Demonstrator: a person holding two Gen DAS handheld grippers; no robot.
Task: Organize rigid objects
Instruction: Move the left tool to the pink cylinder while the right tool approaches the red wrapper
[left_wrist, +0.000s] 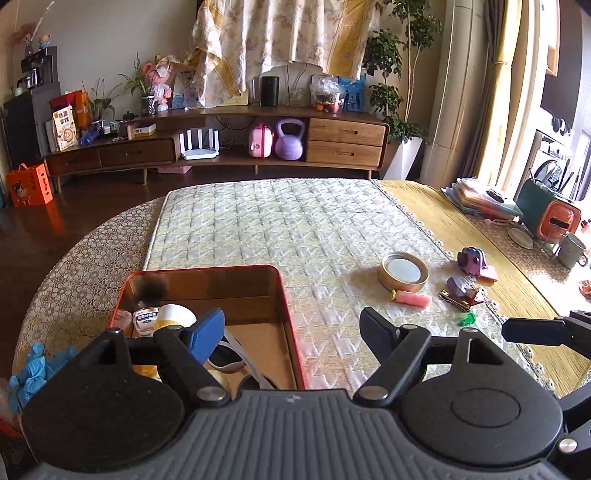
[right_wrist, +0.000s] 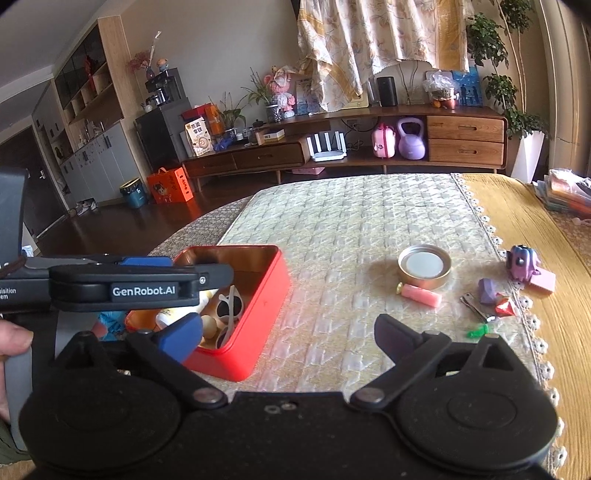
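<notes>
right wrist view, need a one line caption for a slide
Open right hand-held gripper hovers between a red tin holding sunglasses and loose items, a round lid and pink roller.

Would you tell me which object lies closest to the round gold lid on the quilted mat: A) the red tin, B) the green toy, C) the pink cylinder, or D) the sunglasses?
C: the pink cylinder lies right in front of the gold lid, nearly touching its rim, while the others sit farther off.
</notes>
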